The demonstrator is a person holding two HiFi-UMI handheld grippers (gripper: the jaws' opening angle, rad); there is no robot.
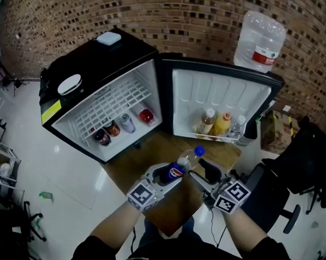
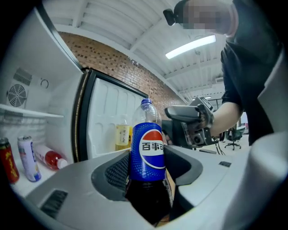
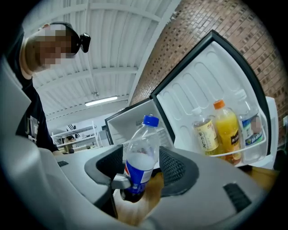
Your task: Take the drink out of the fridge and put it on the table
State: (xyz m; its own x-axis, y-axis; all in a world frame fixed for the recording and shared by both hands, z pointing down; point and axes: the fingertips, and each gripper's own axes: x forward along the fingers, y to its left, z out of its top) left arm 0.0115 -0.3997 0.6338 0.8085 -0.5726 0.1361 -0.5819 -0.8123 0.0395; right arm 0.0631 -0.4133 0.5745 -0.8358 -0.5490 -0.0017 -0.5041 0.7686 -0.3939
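Note:
A cola bottle [image 1: 178, 168] with a blue label and blue cap leans over the wooden table [image 1: 146, 153] in front of the open mini fridge [image 1: 79, 69]. My left gripper [image 1: 171, 174] is shut on its lower half; in the left gripper view the bottle [image 2: 146, 152] stands upright with both pads pressed against it. My right gripper [image 1: 200, 170] is just right of the bottle's neck, jaws wide open and holding nothing. Seen from the right gripper view, the bottle [image 3: 139, 164] tilts between the spread jaws without touching them, with a left fingertip [image 3: 119, 182] against its label.
Several cans [image 1: 114, 130] lie on the fridge's lower shelf. The open door [image 1: 221, 97] holds a tea bottle, an orange juice bottle [image 1: 222, 124] and a clear one. A water jug [image 1: 259, 42] stands behind the door. A black chair [image 1: 296, 170] is at the right.

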